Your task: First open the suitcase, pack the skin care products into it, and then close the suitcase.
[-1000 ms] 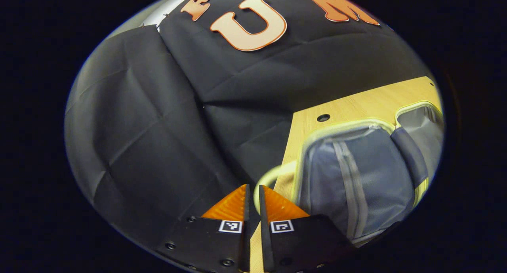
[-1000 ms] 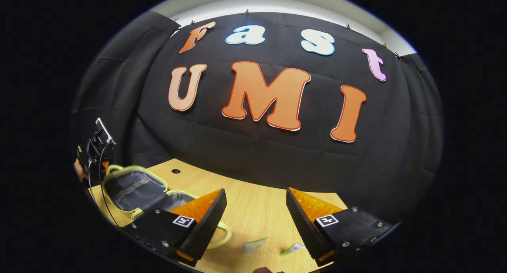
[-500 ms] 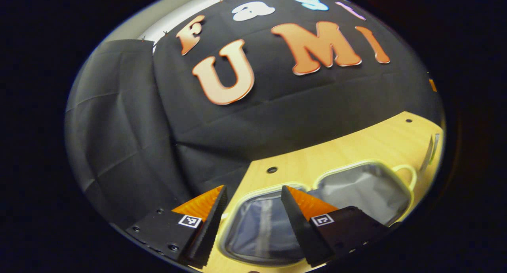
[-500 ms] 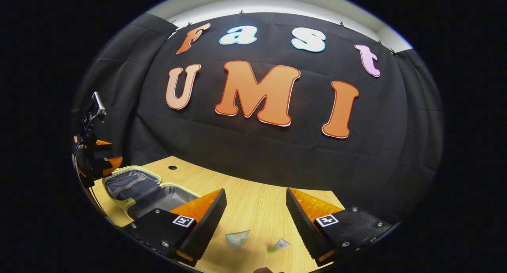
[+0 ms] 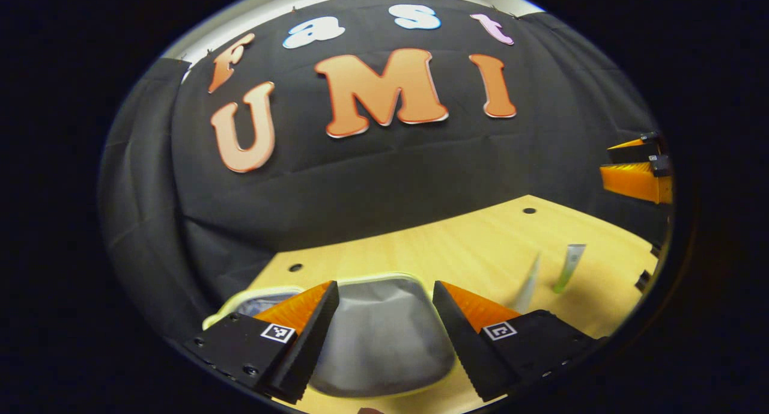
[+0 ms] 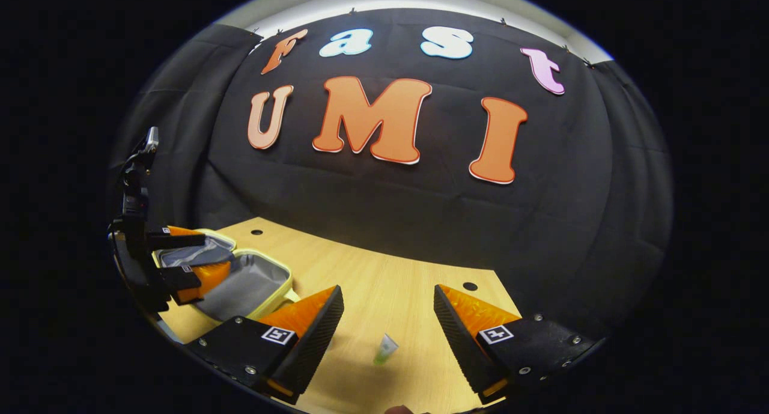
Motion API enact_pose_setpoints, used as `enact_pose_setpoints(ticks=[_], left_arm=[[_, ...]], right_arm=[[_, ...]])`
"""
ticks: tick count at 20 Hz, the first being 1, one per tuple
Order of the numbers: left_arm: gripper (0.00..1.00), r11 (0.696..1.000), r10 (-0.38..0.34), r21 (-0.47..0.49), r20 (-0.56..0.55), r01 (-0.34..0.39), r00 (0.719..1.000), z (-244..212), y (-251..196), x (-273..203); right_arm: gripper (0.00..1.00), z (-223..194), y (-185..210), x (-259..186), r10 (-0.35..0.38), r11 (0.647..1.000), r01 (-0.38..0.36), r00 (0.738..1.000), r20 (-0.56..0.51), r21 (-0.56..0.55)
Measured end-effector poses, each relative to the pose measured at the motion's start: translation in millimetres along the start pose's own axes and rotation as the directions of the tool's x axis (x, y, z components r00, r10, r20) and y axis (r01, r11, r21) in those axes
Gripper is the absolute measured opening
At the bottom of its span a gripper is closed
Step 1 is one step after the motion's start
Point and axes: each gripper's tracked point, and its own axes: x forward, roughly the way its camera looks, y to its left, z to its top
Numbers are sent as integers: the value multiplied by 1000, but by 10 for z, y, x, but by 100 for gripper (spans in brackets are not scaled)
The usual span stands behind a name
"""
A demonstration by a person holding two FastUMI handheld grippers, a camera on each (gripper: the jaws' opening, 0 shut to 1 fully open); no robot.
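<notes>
The pale yellow-green suitcase (image 6: 282, 282) lies open on the wooden table (image 6: 372, 282), both grey-lined halves up. In the left gripper view its nearer half (image 5: 384, 336) sits just beyond my open left gripper (image 5: 384, 300), which holds nothing. From the right gripper view, the left gripper (image 6: 213, 255) hovers over the suitcase. Two skin care tubes lie on the table to the right: a white one (image 5: 528, 279) and a green-tipped one (image 5: 569, 264). The green-tipped tube (image 6: 386, 348) lies between the fingers of my open, empty right gripper (image 6: 387, 306), below them.
The table has small round holes (image 6: 470, 286) near its back edge. Bare wood stretches between the suitcase and the tubes. The right gripper (image 5: 607, 160) shows at the far right of the left gripper view, above the table's end.
My left gripper was shut on the suitcase's loop handle; it let go, opened and swung right over the open case. The right gripper moved so the green-tipped tube lies between its fingers.
</notes>
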Motion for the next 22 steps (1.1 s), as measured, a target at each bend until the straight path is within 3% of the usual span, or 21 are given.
enact_pose_setpoints(ticks=[6,7,8,10,14,22], left_arm=[[98,989,-144,-24,-44,143,989,-343,-1129,219],[93,988,-155,-27,-48,154,987,-409,-1257,272],[98,986,-166,-29,-58,165,984,-502,-1372,330],[98,985,-171,-37,-77,168,982,-678,-1521,458],[90,981,-191,-59,-100,185,977,-919,-1789,762],[45,973,-223,-88,-104,214,969,-959,-1952,1058]], right_arm=[[96,-416,-132,149,63,998,-63,996,-68,3],[96,-498,-119,180,80,997,-80,994,-76,-1],[95,-580,-117,213,95,995,-95,992,-81,-6],[96,-758,-121,297,118,993,-120,988,-96,-14],[96,-1113,-151,467,151,988,-154,980,-129,-16],[96,-1801,-59,762,219,975,-219,946,-239,28]])
